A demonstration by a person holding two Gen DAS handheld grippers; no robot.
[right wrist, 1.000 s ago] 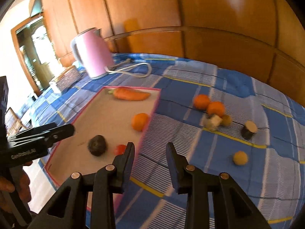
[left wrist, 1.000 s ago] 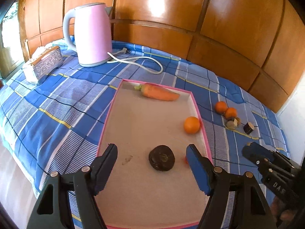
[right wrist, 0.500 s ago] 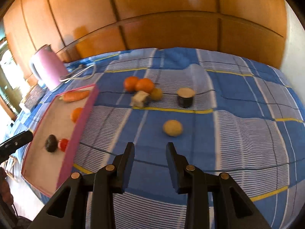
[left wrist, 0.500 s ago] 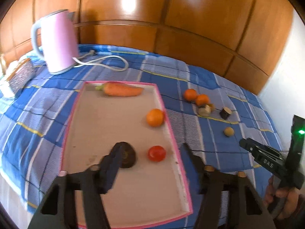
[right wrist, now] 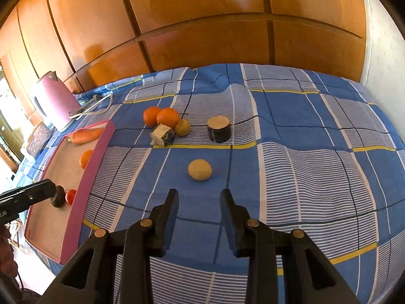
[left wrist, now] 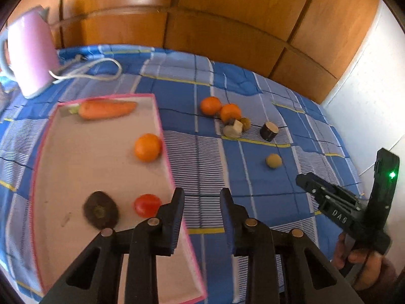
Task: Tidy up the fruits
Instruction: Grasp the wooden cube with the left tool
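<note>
The right gripper hangs empty over the bed, its fingers narrowly parted, aimed at the small yellow fruit just ahead. The left gripper, also narrow and empty, hovers beside the pink tray. The next move probably calls for descending around this fruit. Farther, two oranges wait.

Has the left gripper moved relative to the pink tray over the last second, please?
Yes. The left gripper has swung right: it framed the dark fruit inside the pink tray earlier and now straddles the tray's right rim, with narrower jaws.
</note>
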